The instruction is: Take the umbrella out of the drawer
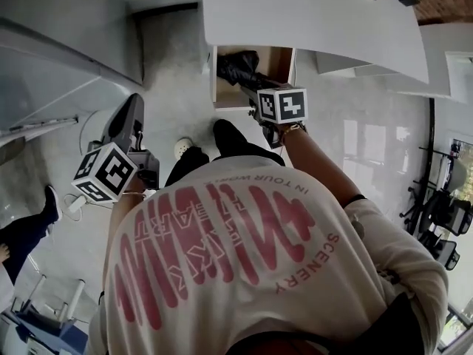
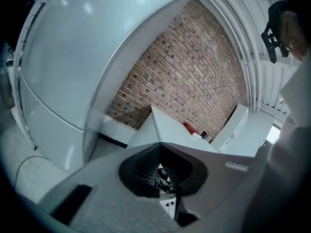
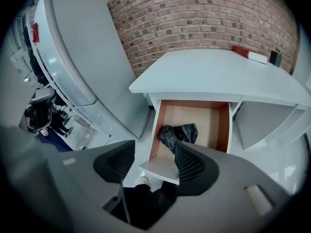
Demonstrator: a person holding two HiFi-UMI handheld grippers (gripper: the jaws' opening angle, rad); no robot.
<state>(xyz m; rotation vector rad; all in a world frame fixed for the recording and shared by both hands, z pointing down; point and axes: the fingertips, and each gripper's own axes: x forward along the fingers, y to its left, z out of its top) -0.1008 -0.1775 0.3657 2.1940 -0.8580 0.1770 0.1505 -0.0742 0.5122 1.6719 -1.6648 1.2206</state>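
Observation:
A black folded umbrella [image 3: 178,133] lies in the open wooden drawer [image 3: 217,125] under the white desk; in the head view the umbrella [image 1: 235,65] sits at the left of the drawer [image 1: 281,63]. My right gripper [image 3: 155,160] hangs above the drawer's front edge, tilted down toward it, jaws open and empty. In the head view the right gripper [image 1: 250,84] reaches in from its marker cube toward the umbrella. My left gripper [image 1: 134,103] is held off to the left, away from the drawer. Its fingertips [image 2: 160,147] meet, holding nothing.
The white desk [image 3: 218,76] stands against a brick wall [image 3: 194,13], with a red book [image 3: 249,54] on its far right. A tall grey cabinet [image 3: 82,62] stands to the left. Another person's leg [image 1: 26,231] is at far left. My own feet [image 1: 229,135] are before the drawer.

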